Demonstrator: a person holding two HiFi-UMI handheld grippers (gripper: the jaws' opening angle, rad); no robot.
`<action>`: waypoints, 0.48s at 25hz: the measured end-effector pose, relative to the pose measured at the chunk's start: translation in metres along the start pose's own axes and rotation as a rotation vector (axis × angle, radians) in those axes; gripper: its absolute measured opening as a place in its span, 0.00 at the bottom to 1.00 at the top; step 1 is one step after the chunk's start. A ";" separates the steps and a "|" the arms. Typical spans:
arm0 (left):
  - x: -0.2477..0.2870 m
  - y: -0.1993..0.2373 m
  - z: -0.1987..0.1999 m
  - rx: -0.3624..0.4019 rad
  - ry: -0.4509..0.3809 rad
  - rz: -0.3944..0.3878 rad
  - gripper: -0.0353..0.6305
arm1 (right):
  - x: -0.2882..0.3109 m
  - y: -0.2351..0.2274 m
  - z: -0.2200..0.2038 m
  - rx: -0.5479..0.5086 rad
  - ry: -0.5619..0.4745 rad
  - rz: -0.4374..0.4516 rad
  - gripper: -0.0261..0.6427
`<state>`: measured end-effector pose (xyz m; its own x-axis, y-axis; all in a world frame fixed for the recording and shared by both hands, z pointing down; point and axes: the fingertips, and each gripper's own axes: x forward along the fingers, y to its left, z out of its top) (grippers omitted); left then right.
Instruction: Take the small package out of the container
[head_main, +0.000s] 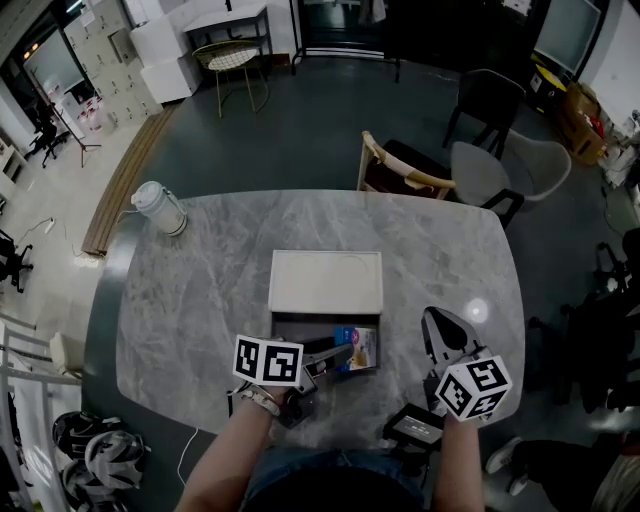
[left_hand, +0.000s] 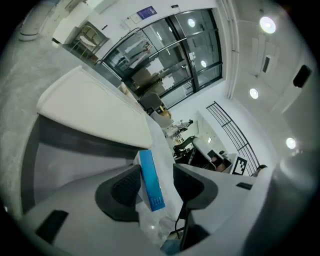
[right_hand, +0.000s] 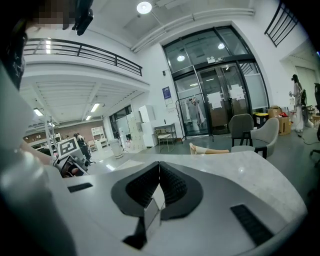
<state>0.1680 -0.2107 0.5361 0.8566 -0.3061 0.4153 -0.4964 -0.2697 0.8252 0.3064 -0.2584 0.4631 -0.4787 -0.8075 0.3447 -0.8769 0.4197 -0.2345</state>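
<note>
A dark open container (head_main: 290, 322) sits on the grey marble table (head_main: 200, 300), its white lid (head_main: 325, 282) folded back behind it. A small blue package (head_main: 362, 348) in clear wrap lies inside at the right. My left gripper (head_main: 343, 353) reaches into the container. In the left gripper view its jaws stand wide around the blue package (left_hand: 149, 177); the package leans on the left pad (left_hand: 122, 187) and a gap shows at the right pad, so the left gripper (left_hand: 156, 186) is open. My right gripper (head_main: 432, 316) rests right of the container, shut on nothing (right_hand: 159, 169).
A white lidded jar (head_main: 160, 208) stands at the table's far left corner. A small white round thing (head_main: 478, 310) lies near the right gripper. A black device (head_main: 415, 425) sits at the front edge. Chairs (head_main: 410, 175) stand beyond the far edge.
</note>
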 end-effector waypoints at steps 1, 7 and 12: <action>0.001 0.000 -0.001 0.001 0.013 -0.002 0.35 | -0.001 -0.001 0.000 0.001 -0.001 -0.006 0.08; 0.009 0.018 -0.017 0.054 0.140 0.126 0.30 | -0.007 -0.006 -0.004 0.010 -0.001 -0.027 0.08; 0.006 0.025 -0.013 -0.023 0.146 0.144 0.21 | -0.010 -0.006 -0.004 0.012 -0.007 -0.041 0.08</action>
<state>0.1626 -0.2072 0.5641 0.7893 -0.2038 0.5792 -0.6131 -0.2113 0.7612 0.3162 -0.2516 0.4646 -0.4419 -0.8270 0.3476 -0.8951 0.3811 -0.2313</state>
